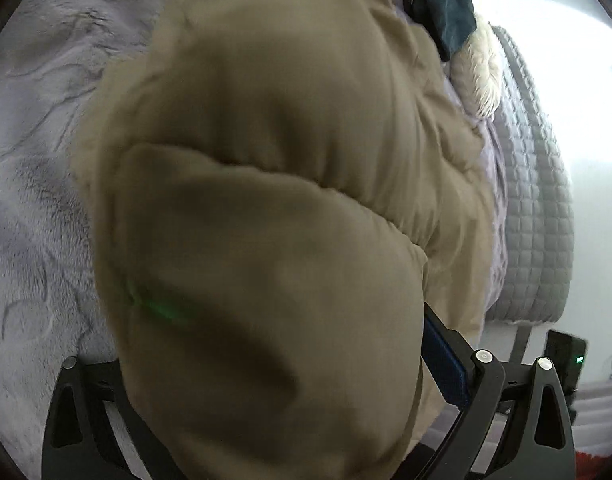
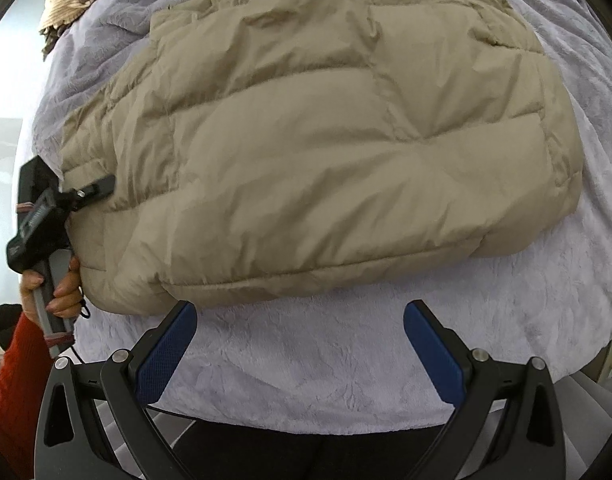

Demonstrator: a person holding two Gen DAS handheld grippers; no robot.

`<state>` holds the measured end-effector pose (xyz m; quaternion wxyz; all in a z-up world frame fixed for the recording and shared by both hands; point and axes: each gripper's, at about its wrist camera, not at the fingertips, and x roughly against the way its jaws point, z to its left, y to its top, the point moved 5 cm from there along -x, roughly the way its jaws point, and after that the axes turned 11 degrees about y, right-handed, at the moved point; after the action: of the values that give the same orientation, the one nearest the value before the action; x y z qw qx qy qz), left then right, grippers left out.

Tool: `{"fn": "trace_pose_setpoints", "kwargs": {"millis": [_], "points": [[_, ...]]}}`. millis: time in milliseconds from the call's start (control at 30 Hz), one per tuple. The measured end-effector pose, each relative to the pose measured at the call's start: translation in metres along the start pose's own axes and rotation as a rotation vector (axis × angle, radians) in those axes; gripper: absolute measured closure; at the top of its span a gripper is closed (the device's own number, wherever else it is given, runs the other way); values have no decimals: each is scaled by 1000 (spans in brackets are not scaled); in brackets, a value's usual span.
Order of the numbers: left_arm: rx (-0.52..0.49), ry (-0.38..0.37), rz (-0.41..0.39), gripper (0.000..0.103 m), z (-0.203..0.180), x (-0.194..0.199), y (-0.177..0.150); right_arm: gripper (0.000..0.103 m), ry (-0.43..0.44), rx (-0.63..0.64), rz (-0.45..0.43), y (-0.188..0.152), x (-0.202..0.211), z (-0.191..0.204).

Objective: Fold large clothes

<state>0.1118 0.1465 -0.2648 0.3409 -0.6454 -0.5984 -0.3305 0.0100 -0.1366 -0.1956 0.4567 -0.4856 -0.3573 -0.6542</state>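
Writing or labels cannot be read anywhere. Left gripper [image 2: 102, 188] at the left end of the beige puffer jacket [image 2: 318, 152], jaws spread wide around a bulging fold; pads not visibly pressing. Jacket lies on a lilac blanket [image 2: 306, 344]. Right gripper [image 2: 300, 340] hangs released above bare blanket.

Our right hand-held gripper [image 2: 300, 344] has black angular finger frames, silver round screws at the pivots and blue textured pads [image 2: 162, 356]. Left of it we see our left hand-held gripper [image 2: 102, 188]: black body, grey handle with red bands and a thin black cable, our hand [image 2: 56, 284] in a red ribbed sleeve [image 2: 14, 380]
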Motion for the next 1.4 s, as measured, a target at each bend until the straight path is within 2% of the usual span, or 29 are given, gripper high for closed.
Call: {"fn": "trace_pose_setpoints", "kwargs": {"millis": [67, 133, 233, 267, 300, 333, 400, 567, 733, 900, 1067, 1133, 1233, 1300, 1400], "points": [[-10, -30, 5, 48, -1, 2, -1, 0, 5, 13, -38, 7, 7, 0], [-1, -74, 3, 65, -3, 9, -3, 0, 7, 34, -86, 17, 16, 1], [-15, -57, -20, 73, -14, 20, -5, 1, 16, 60, -161, 36, 27, 2], [-18, -47, -28, 74, -18, 23, -6, 3, 31, 68, -182, 45, 28, 1], [-23, -36, -36, 74, -23, 28, -7, 16, 48, 77, -200, 53, 29, 2], [-25, -28, -42, 75, -27, 32, -8, 42, 53, 89, -213, 61, 28, 3], [-34, -11, -57, 77, -40, 42, -10, 73, 29, 115, -220, 83, 16, 1], [-50, 39, -92, 77, -76, 72, -17, 77, 81, 153, -245, 115, -16, -2], [-118, 83, -123, 77, -146, 90, -30, 77, 173, 136, -233, 141, -40, -6], [-191, 149, -144, 77, -224, 80, -35, 77, 254, 106, -198, 168, -62, -9], [-182, 211, -150, 77, -267, 56, -25, 82, 338, 57, -155, 183, -75, -22], [-189, 219, -139, 77, -278, 51, -22, 82, 362, 50, -137, 182, -65, -26], [-233, 251, -121, 77, -295, 45, -30, 81, 374, 45, -166, 175, -30, -45], [-271, 284, -104, 77, -308, 33, -30, 81, 362, 37, -216, 164, 3, -69], [-313, 312, -75, 77, -337, 5, -29, 81, 348, -48, -283, 140, 41, -118]]}}
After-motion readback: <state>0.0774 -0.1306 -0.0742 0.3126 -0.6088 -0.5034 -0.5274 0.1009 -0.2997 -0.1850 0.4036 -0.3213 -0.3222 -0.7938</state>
